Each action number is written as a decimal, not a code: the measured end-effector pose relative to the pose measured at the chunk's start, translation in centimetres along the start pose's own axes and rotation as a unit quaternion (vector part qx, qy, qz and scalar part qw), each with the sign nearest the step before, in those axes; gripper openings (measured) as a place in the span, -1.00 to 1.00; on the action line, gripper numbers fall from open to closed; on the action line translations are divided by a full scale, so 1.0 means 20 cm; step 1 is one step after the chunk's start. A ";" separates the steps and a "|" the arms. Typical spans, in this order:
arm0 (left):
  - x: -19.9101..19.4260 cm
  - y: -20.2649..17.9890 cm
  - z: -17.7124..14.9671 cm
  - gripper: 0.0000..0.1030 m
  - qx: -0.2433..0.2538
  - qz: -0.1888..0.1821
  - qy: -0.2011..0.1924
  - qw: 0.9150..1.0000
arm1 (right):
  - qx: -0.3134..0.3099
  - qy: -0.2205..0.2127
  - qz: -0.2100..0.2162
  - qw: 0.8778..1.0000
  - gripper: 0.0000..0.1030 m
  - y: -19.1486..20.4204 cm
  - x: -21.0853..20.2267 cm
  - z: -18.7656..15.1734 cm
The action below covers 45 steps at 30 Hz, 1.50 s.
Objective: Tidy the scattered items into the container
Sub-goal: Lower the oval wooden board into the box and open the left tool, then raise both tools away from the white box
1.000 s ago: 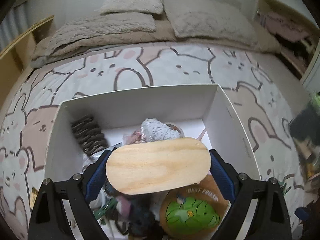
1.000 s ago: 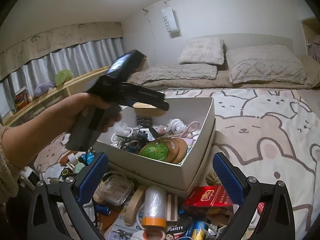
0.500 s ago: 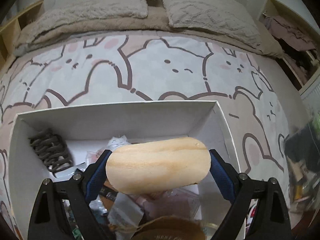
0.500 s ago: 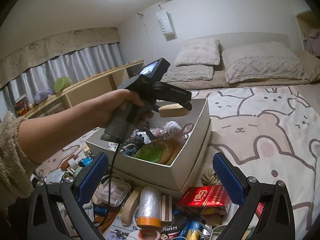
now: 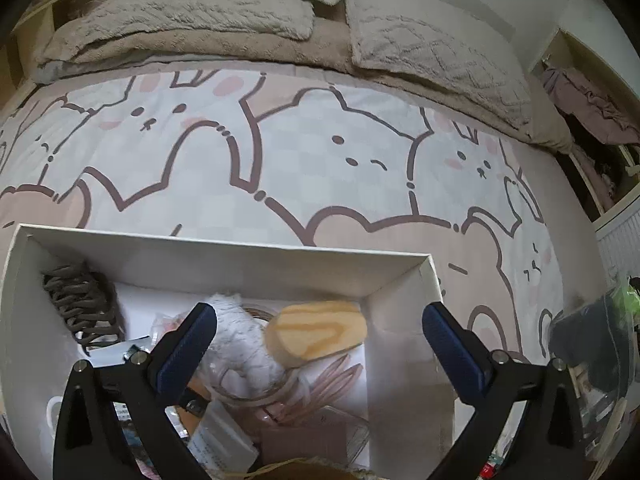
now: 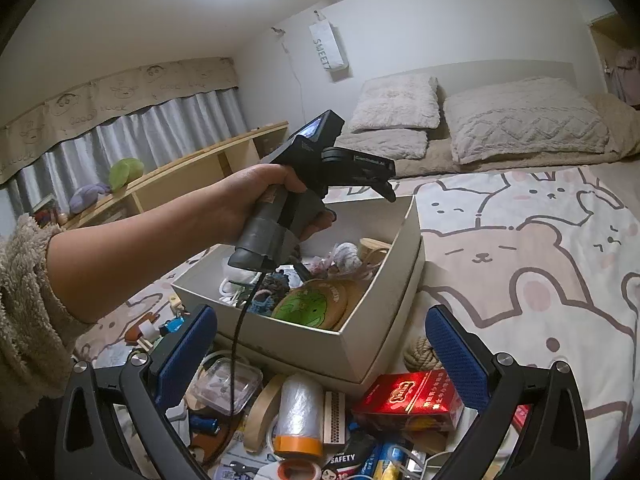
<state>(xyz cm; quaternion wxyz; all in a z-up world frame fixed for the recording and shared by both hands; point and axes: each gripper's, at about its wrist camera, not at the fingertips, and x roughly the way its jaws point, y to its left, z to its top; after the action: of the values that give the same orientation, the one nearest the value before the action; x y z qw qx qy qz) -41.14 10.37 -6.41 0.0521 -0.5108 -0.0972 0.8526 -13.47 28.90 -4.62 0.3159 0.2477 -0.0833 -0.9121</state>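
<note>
Currently, item: wooden oval piece, lying inside the white box, just ahead of the left gripper and between its jaws, clear of both pads; jaws opening wide, nothing held. Handling note: lift the left gripper straight up so the pads miss the fluffy white ball beside the piece. Right gripper: spread wide, empty, above the clutter heap, red carton just ahead — a likely next pick
</note>
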 end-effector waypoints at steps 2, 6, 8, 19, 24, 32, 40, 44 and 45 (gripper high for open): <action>-0.02 0.01 -0.01 1.00 0.006 0.008 0.000 1.000 | -0.003 -0.001 0.002 1.000 1.00 0.01 -0.01 0.00; -0.05 0.02 -0.04 1.00 0.025 0.017 0.000 1.000 | -0.006 -0.003 0.005 1.000 1.00 0.03 -0.02 0.00; -0.06 0.02 -0.06 1.00 0.035 0.021 0.001 0.999 | -0.007 -0.002 0.007 1.000 1.00 0.03 -0.02 0.01; -0.19 0.02 -0.21 1.00 0.069 0.010 -0.006 0.998 | -0.016 -0.008 0.012 1.000 1.00 0.07 -0.05 0.02; -0.30 0.03 -0.25 1.00 0.084 0.019 -0.038 0.996 | -0.018 -0.012 0.013 1.000 1.00 0.09 -0.07 0.03; -0.56 -0.01 -0.39 1.00 0.125 0.019 -0.098 0.987 | -0.017 -0.019 0.025 0.999 1.00 0.13 -0.09 0.06; -0.76 -0.04 -0.53 1.00 0.148 0.009 -0.137 0.979 | -0.023 -0.026 0.029 0.999 1.00 0.22 -0.11 0.09; -0.85 -0.04 -0.60 1.00 0.151 0.014 -0.156 0.976 | -0.038 -0.029 0.023 0.999 1.00 0.28 -0.14 0.11; -0.87 -0.04 -0.62 1.00 0.151 0.016 -0.160 0.975 | -0.042 -0.030 0.022 0.998 1.00 0.29 -0.15 0.12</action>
<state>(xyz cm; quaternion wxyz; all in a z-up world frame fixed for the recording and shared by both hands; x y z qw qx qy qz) -21.88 9.19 3.04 0.0986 -0.3551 0.0333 0.9290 -9.54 26.14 0.43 0.3436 0.2044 -0.0601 -0.9146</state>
